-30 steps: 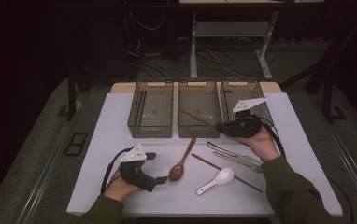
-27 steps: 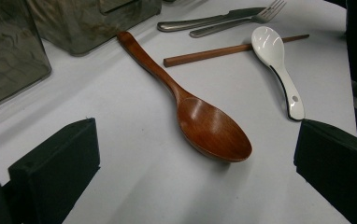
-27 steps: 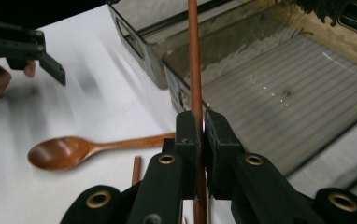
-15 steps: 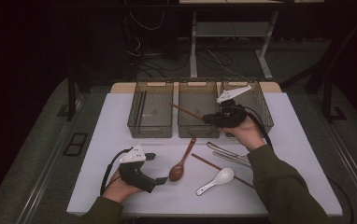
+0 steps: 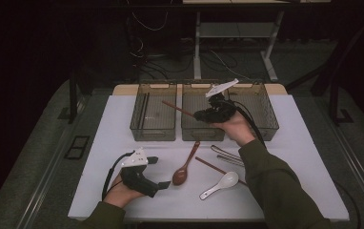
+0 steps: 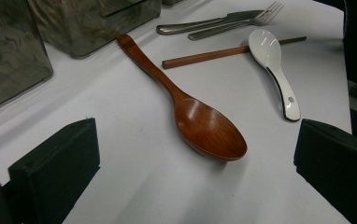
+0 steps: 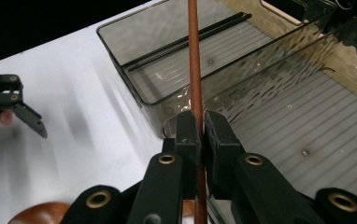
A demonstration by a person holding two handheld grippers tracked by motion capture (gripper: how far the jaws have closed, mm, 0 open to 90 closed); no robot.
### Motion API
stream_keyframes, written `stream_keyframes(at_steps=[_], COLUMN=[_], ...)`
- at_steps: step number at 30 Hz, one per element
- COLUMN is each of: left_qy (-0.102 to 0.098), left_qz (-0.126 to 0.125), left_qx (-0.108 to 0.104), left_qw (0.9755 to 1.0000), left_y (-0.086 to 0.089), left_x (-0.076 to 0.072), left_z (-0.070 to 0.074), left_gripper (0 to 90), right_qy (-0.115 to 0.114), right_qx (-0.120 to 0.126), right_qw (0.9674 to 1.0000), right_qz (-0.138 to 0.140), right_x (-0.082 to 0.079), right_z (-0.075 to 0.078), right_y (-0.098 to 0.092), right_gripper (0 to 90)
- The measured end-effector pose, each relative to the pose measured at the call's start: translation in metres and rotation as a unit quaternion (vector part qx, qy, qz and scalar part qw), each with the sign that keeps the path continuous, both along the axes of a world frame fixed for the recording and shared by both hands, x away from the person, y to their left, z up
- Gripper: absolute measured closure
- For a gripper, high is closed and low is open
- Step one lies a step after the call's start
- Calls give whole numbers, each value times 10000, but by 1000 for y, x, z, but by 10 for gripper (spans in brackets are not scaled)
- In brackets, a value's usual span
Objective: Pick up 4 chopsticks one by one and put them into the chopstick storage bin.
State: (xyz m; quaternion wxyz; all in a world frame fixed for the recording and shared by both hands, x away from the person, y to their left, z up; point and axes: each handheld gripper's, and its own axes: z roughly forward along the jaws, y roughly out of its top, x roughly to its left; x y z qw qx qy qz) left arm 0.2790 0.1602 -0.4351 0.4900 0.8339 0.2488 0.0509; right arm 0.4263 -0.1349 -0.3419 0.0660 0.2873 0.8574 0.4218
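R gripper [image 5: 203,114] has swung left w/ the chopstick [image 5: 177,109], fingers pinched on it, tip over left bin [image 5: 154,131]; light, stiff, slick—grip mid-shaft; L gripper [image 5: 163,172] fingers wide, near that bin.

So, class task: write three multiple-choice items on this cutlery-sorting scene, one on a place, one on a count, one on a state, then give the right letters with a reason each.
1. Where is the brown chopstick that the right gripper holds?
A. Over the bins
B. On the floor
C. Under the white spoon

2. How many clear bins stand in the row at the far side of the table?
A. One
B. Three
C. Five

3. How does the left gripper stand?
A. Shut on the wooden spoon
B. Shut on a fork
C. Open, holding nothing

Key: 1 A, its tip reaches toward the left bin; 2 B, three side by side; 3 C, the wooden spoon lies untouched between wide jaws.
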Motion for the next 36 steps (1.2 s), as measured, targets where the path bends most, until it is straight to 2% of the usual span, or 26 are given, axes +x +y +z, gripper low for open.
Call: stream_keyframes(at_steps=[17, 26, 36], left_qy=[7, 13, 10], left_qz=[-1, -6, -31], left_qx=[-28, -75, -93], left_qw=[10000, 10000, 10000], left_y=[0, 0, 1], left_x=[0, 0, 0], left_z=[-1, -1, 0], left_gripper=[0, 0, 0], right_qy=[179, 244, 333], right_qx=[-114, -220, -475], right_qw=[9997, 9991, 9972], right_qz=[-149, -262, -465], right_x=[27, 42, 63], right_z=[-7, -9, -14], right_y=[39, 67, 97], right_gripper=[843, 843, 843])
